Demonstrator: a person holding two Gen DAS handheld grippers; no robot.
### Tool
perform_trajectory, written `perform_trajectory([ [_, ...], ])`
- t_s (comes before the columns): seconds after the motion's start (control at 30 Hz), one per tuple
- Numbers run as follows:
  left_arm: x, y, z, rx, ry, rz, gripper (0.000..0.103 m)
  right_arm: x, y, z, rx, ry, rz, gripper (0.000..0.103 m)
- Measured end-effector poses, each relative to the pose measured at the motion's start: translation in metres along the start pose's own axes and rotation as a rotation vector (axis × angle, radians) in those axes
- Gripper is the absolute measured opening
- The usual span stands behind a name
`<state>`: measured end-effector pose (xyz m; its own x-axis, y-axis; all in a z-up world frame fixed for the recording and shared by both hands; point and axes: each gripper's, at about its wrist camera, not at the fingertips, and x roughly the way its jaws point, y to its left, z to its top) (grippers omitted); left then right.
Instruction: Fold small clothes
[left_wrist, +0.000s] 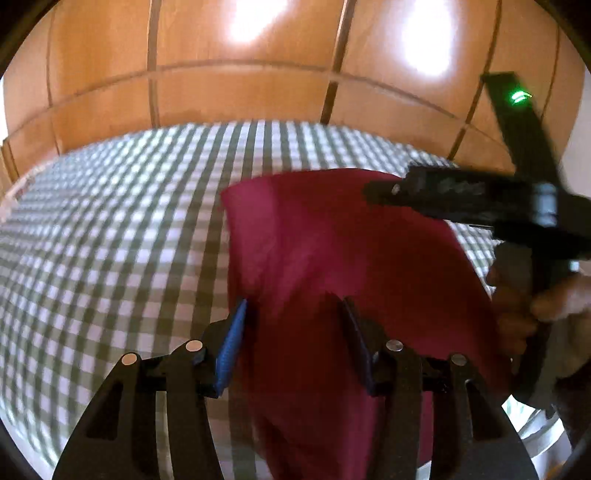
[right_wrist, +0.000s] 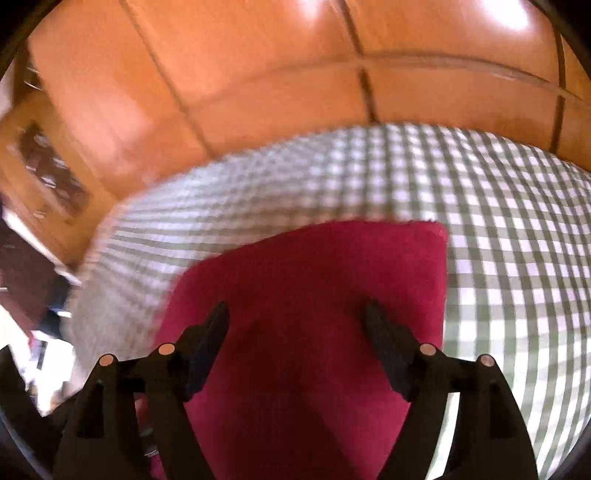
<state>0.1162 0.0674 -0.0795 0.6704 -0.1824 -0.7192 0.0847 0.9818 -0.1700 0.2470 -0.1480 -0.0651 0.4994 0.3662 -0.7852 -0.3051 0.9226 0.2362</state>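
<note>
The dark red, soft woven garment (left_wrist: 332, 258) lies flat on the green-and-white checked cloth (left_wrist: 110, 240) that covers the bed or table. It sits toward the near right of that cloth in the left wrist view and in the near middle of it in the right wrist view. It looks already folded into a rough rectangle. Its long axis runs from the near edge away toward the far wooden panelled wall (left_wrist: 240, 74), and one squared corner (right_wrist: 437, 229) points far and right.

The left gripper (left_wrist: 295, 306) hangs over the near part of the garment with its jaws about half open. Its blue-padded finger (left_wrist: 232, 343) sits at the garment's left edge, and nothing is pinched. The right gripper (right_wrist: 295, 310) stands with its jaws wide apart above the red fabric, also holding nothing. In the left wrist view it crosses over the far right part of the garment, carried by a person's hand (left_wrist: 554, 295).

Both pictures are smeared, so exact contact with the fabric cannot be told.

The risks, as I judge them:
- A finger could catch only the top layer and peel the fold open.
- The checked cloth could be pinched along with the garment and drag up with it.
- If the two grippers take hold unevenly, the next fold could come out skewed, and the loose fabric could slide or bunch.
</note>
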Motion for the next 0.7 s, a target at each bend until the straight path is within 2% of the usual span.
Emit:
perform_trajectory([
  [0.07,0.004,0.001,0.000,-0.016,0.005,-0.021,0.053,0.008,-0.014,-0.002,0.035,-0.002,0.020,0.076],
  [0.3,-0.016,-0.006,0.001,0.003,-0.049,0.025,0.055,-0.001,-0.025,-0.002,0.070,-0.030,0.081,0.077],
  [0.37,-0.022,-0.004,0.001,-0.006,-0.060,0.033,0.058,-0.012,-0.026,-0.002,0.071,-0.050,0.091,0.080],
  [0.53,-0.037,0.002,0.001,-0.020,-0.086,0.047,0.058,-0.059,-0.027,-0.012,0.084,-0.093,0.096,0.095],
  [0.7,-0.043,0.003,-0.001,-0.027,-0.093,0.055,0.058,-0.089,-0.024,-0.031,0.092,-0.123,0.104,0.095],
])
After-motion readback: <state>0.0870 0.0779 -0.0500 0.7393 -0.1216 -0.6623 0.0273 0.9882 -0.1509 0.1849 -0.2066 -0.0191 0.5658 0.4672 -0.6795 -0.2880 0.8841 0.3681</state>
